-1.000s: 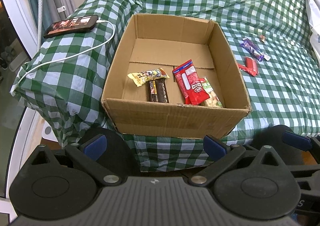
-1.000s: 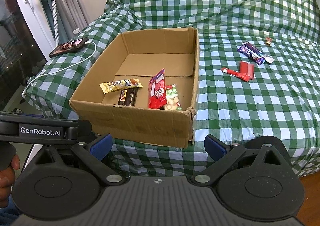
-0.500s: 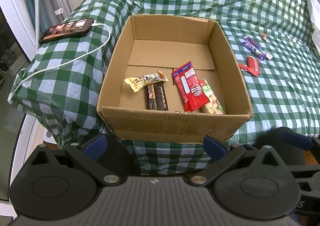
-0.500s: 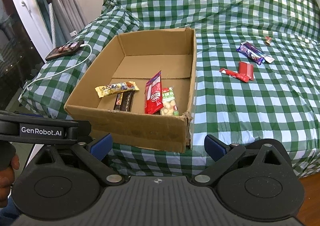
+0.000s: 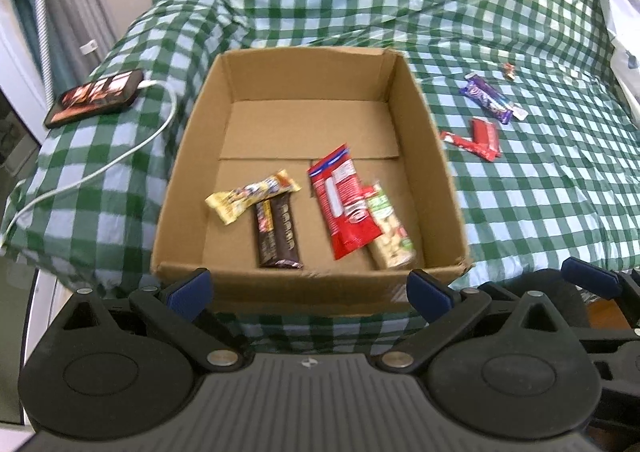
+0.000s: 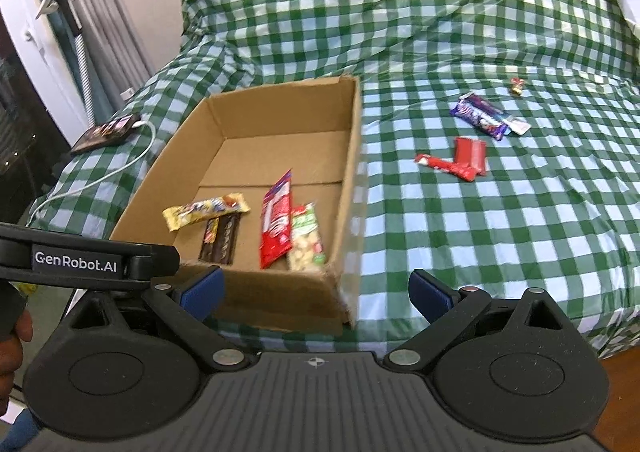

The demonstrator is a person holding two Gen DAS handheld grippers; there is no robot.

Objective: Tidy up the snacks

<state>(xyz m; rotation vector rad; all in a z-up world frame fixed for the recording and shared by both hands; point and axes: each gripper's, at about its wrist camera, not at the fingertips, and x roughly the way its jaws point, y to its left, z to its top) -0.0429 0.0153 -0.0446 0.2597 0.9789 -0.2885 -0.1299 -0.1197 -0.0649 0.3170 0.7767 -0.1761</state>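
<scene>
Two grippers, both mine, both spread wide and carrying nothing: my left gripper [image 5: 308, 288] at the bottom of its view, my right gripper [image 6: 316, 288] at the bottom of its own.

As I judge it, the step in hand is fetching the next loose snack with the right gripper. To do it well, I'd keep the fingers apart on the way over, come down on a wrapper across its narrow width, and press lightly into the soft checked cloth [image 6: 480, 252] so the lower edge slides under instead of pushing the wrapper along. The two red ones overlap, so I'd take the upper piece by itself.

Nearest, the cardboard box [image 6: 348, 180] sits just beyond my fingertips, filling the centre of the left view and the left-centre of the right view. Inside, toward its near wall, lie four snacks: a yellow bar [image 5: 252, 196] partly over a dark brown bar [image 5: 278, 234], then a red packet [image 5: 346, 204] overlapping a green nut packet [image 5: 390, 230]. The far half of the box floor is bare.

Further out, in the right half of the right view, the red wrappers [image 6: 464, 158] lie on the cloth well apart from the box. Beyond them, toward the upper right, sits a purple bar [image 6: 484, 116], and past that a small candy [image 6: 517, 86].

Upper left of the left view, a phone [image 5: 94, 98] rests on its white cable [image 5: 132, 148], outside the box.
</scene>
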